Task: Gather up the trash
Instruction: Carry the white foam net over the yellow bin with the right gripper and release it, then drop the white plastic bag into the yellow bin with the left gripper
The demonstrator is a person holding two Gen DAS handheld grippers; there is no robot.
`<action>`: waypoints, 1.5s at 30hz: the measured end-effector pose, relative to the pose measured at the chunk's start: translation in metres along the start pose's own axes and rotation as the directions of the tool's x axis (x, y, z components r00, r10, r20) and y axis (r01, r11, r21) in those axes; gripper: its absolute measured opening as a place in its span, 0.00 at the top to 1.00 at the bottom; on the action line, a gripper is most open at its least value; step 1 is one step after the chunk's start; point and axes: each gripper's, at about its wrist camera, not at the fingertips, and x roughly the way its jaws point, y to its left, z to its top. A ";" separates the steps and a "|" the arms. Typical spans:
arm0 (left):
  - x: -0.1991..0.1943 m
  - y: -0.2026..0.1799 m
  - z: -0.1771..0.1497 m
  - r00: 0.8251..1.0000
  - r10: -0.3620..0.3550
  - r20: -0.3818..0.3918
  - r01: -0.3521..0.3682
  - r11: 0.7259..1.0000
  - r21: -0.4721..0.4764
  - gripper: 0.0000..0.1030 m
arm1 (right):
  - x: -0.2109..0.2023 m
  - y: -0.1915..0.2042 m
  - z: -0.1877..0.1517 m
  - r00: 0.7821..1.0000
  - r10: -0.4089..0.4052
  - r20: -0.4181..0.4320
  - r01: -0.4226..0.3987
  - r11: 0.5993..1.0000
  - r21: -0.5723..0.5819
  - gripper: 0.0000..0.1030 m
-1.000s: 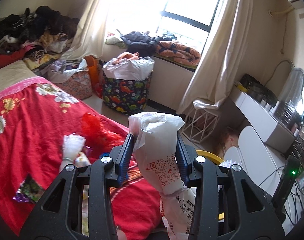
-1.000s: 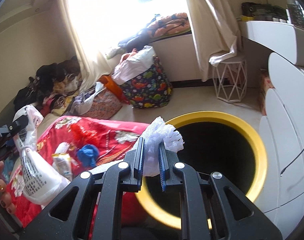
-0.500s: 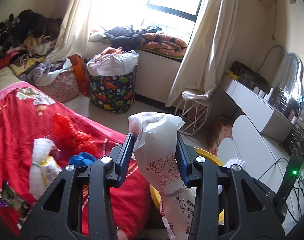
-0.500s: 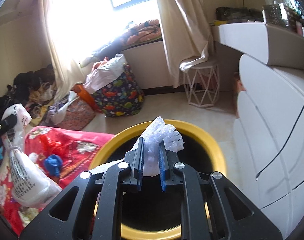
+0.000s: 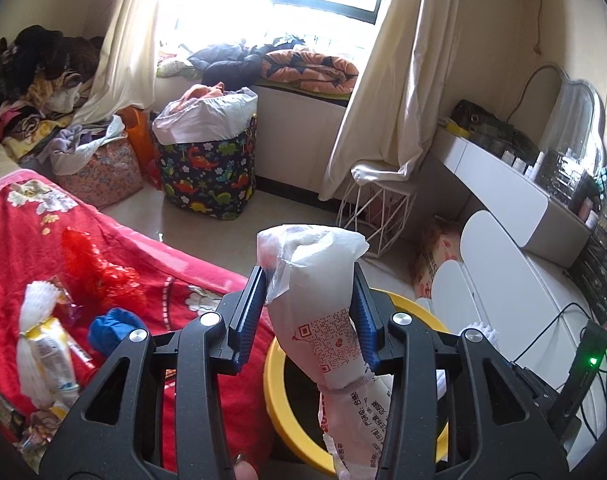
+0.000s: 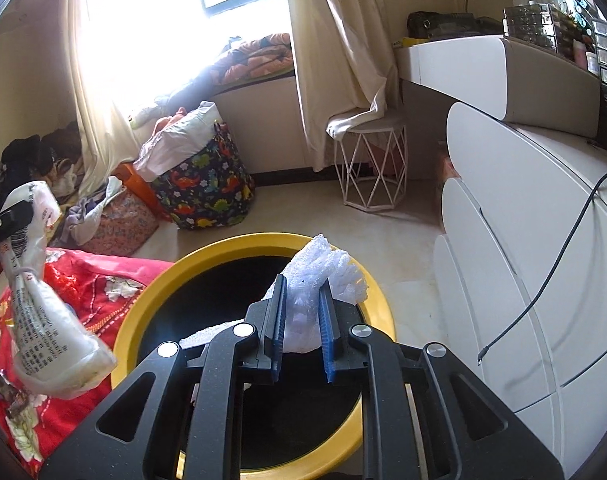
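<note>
My left gripper [image 5: 309, 280] is shut on a white printed plastic bag [image 5: 323, 300], held over the edge of the yellow-rimmed trash bin [image 5: 275, 396]; the bag also shows in the right wrist view [image 6: 43, 312]. My right gripper [image 6: 303, 292] is shut on a white foam net wrapper [image 6: 323, 272], directly above the bin's black opening [image 6: 223, 280], whose yellow rim [image 6: 143, 300] circles it. More trash lies on the red bed cover [image 5: 23, 240]: a white net wrapper [image 5: 39, 336], a blue scrap [image 5: 111, 328] and a red plastic bag [image 5: 91, 264].
A dinosaur-print laundry basket [image 5: 207, 176] and a floral bag [image 5: 99, 172] stand on the floor by the window. A white wire stool [image 6: 371, 168] stands under the curtain. White drawers [image 6: 523, 280] with a dangling cable [image 6: 551, 280] stand right of the bin.
Both grippers have swung right, away from the bed. The right gripper with the foam net now sits over the bin's middle; the left gripper's bag has reached the bin's rim.
</note>
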 end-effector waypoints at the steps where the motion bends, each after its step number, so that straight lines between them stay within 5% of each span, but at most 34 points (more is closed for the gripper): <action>1: 0.004 -0.001 -0.001 1.000 -0.002 -0.004 0.002 1.000 0.002 0.66 | 0.001 -0.001 0.000 1.000 -0.002 -0.001 0.002 1.000 -0.003 0.83; 8: 0.031 -0.004 -0.005 0.999 0.000 -0.053 -0.001 1.000 -0.013 0.65 | 0.007 -0.004 -0.004 1.000 0.004 -0.014 -0.004 1.000 -0.013 0.82; 12: 0.038 -0.005 -0.007 0.997 -0.031 -0.076 0.030 0.999 -0.018 0.62 | 0.008 -0.009 -0.002 1.000 0.017 -0.010 -0.017 1.000 0.002 0.71; 16: 0.041 -0.004 -0.011 0.992 -0.060 -0.106 0.058 0.998 -0.027 0.49 | 0.007 -0.015 -0.001 1.000 0.027 0.001 -0.027 0.999 0.034 0.54; 19: 0.039 -0.001 -0.014 0.991 -0.075 -0.115 0.071 0.997 -0.038 0.33 | 0.006 -0.019 -0.001 1.000 0.030 0.008 -0.031 0.998 0.056 0.50; 28: 0.019 0.004 -0.026 0.992 -0.078 -0.101 0.076 0.997 -0.021 0.11 | 0.000 -0.014 0.001 0.998 0.048 0.037 -0.050 0.997 0.053 0.40; 45: -0.030 0.024 -0.028 0.999 0.034 0.009 -0.034 0.999 0.025 0.11 | -0.023 0.020 0.004 0.990 0.113 0.084 -0.111 0.993 -0.025 0.33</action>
